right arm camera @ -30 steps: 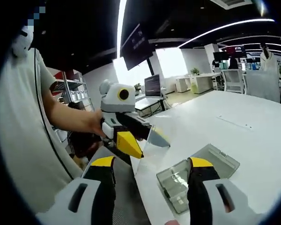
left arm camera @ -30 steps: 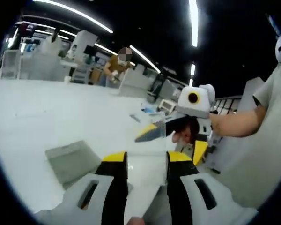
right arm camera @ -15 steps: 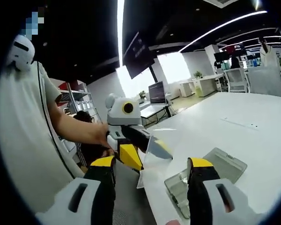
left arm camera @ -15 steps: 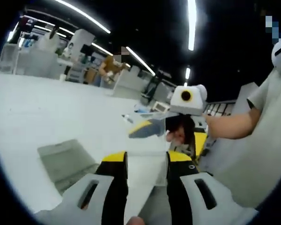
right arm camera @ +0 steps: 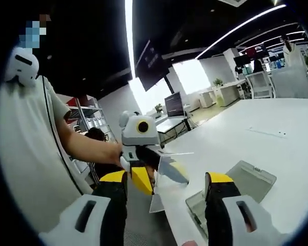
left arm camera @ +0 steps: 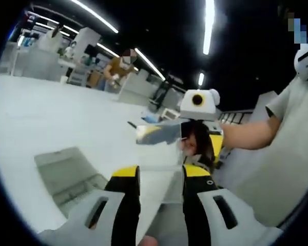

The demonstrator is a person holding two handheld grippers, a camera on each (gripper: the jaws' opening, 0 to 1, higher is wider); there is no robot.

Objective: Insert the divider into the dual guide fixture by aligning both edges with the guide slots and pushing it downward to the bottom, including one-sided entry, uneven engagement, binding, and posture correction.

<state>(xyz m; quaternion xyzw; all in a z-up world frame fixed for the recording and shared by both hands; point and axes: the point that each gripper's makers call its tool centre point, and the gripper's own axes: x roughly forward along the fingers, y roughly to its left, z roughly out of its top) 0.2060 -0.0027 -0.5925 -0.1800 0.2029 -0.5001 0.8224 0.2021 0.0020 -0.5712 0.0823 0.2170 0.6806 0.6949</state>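
The divider is a clear thin sheet standing between my left gripper's yellow-tipped jaws, which are shut on it. In the right gripper view the same left gripper holds the divider in the air just off the table's near edge. The fixture, a clear grey tray-like block, lies on the white table, left of the left jaws. It shows again as the fixture near my right jaw. My right gripper is open and holds nothing. It faces the left one as the right gripper.
The white table stretches far back, its near edge beside the divider. The person's forearm and pale shirt fill one side. Another person, desks and chairs stand far off.
Both views have shifted with the hands. The left gripper, still holding the divider, now sits a little more centred between the right jaws. The fixture has not moved on the table.
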